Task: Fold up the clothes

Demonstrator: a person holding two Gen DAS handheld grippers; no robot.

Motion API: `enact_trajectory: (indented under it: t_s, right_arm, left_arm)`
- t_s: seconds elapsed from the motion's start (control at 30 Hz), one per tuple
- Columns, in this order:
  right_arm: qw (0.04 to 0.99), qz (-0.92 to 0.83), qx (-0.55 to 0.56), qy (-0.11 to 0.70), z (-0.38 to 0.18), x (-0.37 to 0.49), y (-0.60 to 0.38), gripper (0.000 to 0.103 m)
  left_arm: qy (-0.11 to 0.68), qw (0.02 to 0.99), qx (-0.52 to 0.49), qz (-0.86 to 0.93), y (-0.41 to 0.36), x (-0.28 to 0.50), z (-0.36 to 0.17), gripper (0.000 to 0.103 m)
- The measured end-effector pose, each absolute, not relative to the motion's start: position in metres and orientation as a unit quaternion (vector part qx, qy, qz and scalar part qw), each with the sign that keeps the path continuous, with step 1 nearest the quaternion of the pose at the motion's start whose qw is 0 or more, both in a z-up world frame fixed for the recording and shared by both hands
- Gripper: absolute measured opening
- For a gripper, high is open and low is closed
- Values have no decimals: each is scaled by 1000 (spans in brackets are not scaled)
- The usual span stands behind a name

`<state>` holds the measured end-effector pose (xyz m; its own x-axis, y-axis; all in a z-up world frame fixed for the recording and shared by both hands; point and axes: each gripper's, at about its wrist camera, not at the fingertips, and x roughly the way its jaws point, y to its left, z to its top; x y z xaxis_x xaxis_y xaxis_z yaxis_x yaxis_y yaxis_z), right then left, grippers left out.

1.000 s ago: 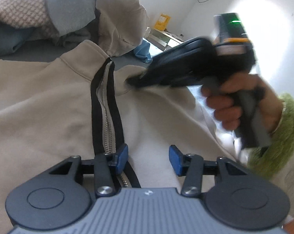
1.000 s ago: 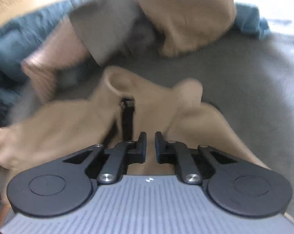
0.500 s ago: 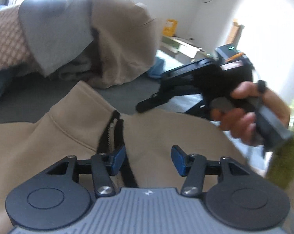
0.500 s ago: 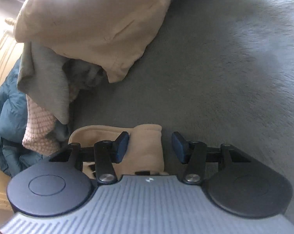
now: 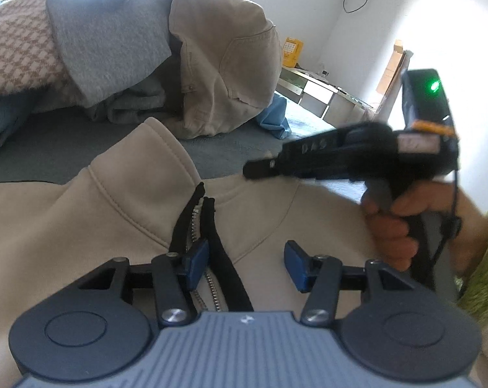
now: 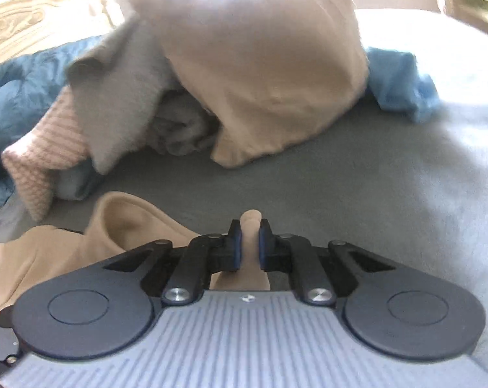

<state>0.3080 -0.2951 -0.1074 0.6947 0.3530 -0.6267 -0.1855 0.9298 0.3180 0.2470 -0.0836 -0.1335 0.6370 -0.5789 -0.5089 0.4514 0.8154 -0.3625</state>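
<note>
A beige zip-neck sweatshirt (image 5: 82, 226) lies flat on the grey bed cover (image 6: 341, 177), its black-edged zipper (image 5: 195, 223) partly undone. My left gripper (image 5: 245, 265) hovers low over the chest just below the collar. It is open, with its left pad beside the zipper and nothing pinched. In the right wrist view the right gripper (image 6: 250, 242) has its jaws closing, and the pads press on a thin upright fold of the sweatshirt (image 6: 130, 223) at the collar's right edge. The left wrist view shows the right gripper (image 5: 260, 169) from the side, above that shoulder.
A heap of clothes lies beyond the collar: beige trousers (image 5: 224, 64), a grey garment (image 5: 108, 38), a pink checked knit (image 5: 14, 51) and a blue cloth (image 5: 273, 116). A hand (image 5: 396, 226) in a green sleeve holds the right gripper. White furniture (image 5: 318, 93) stands past the bed.
The right gripper opened, dropped onto the collar's right edge and closed on a fold of it. The left gripper slid up the zipper toward the collar.
</note>
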Motion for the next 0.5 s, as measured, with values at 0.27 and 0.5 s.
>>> enact_trajectory:
  t_s: [0.27, 0.5]
  right_arm:
    - [916, 130, 218, 310, -58, 277, -337, 21]
    - [918, 159, 136, 337, -42, 249, -310, 18]
  left_arm:
    - [286, 898, -135, -305, -65, 233, -118, 57]
    - [216, 926, -113, -289, -51, 229, -89, 62]
